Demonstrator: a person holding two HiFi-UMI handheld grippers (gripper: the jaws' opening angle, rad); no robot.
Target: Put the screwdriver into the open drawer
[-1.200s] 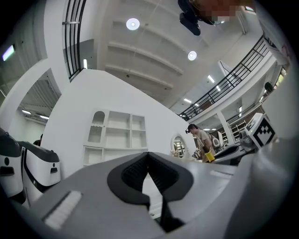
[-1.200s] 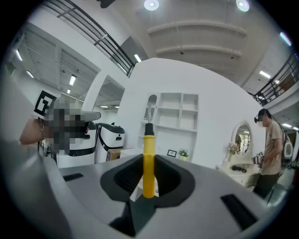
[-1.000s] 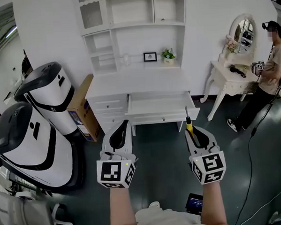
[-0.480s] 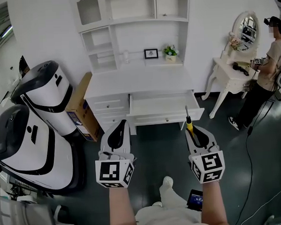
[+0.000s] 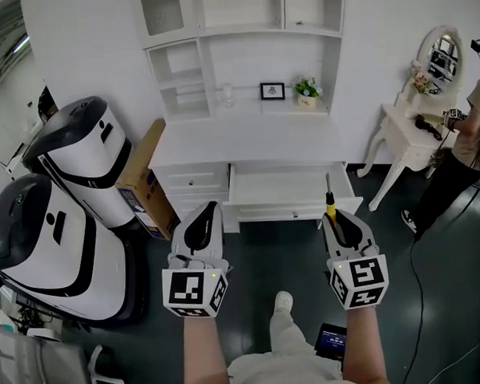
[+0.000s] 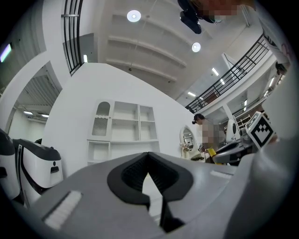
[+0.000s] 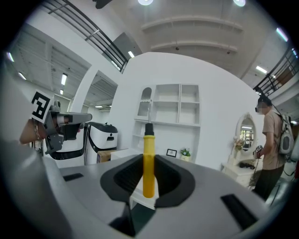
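Head view: the white worktop (image 5: 245,143) with its shelf unit is faced squarely, and its open drawer (image 5: 284,185) is pulled out toward the person. Two white machines (image 5: 57,221) and a cardboard box (image 5: 139,180) are crowded at its left; nothing is seen barring the drawer. The right gripper (image 5: 338,219) is closed on the yellow handle of the screwdriver (image 5: 329,200), with the shaft aimed at the drawer, probably for a straight lay-in. The left gripper (image 5: 206,209) is held alongside, jaws together, empty.
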